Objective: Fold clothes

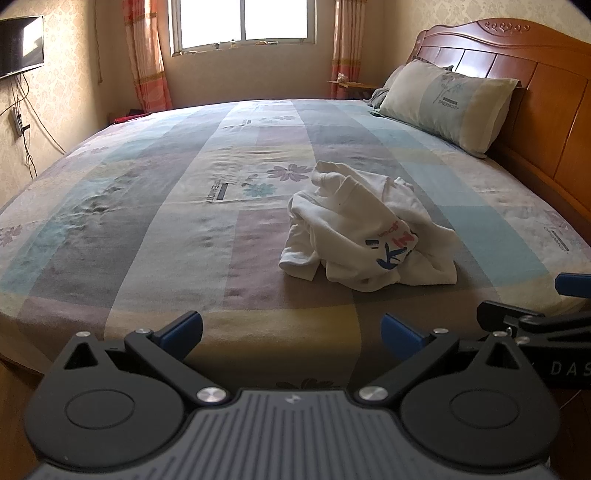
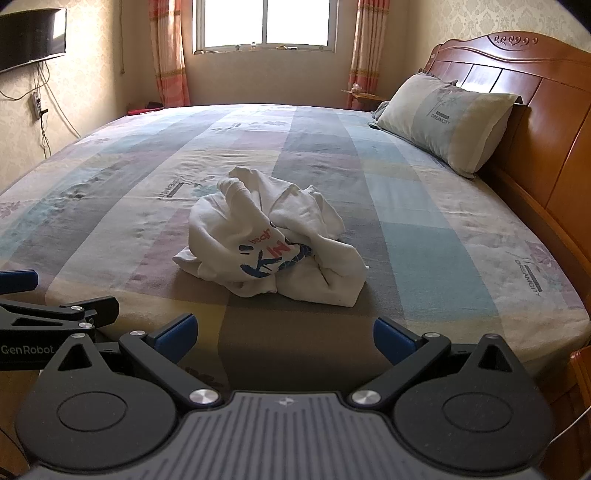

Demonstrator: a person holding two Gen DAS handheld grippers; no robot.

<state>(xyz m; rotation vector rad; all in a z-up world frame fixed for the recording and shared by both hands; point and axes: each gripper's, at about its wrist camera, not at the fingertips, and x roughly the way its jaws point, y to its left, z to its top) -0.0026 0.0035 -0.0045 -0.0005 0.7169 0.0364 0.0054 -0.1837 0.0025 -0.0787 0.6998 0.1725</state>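
Note:
A white garment (image 1: 364, 230) with a red and blue print lies crumpled in a heap on the bed (image 1: 147, 221), right of centre in the left wrist view. In the right wrist view the same white garment (image 2: 273, 236) sits near the middle, straight ahead. My left gripper (image 1: 291, 334) hangs open over the bed's near edge, well short of the heap, nothing between its blue pads. My right gripper (image 2: 282, 338) is open too, also at the near edge, empty. Each gripper shows at the side of the other's view.
A patchwork floral sheet covers the bed (image 2: 424, 229). A pillow (image 1: 448, 103) leans on the wooden headboard (image 1: 546, 92) at the right. Behind are a window (image 1: 242, 22) with curtains, and a wall television (image 1: 20, 44) with cables at the left.

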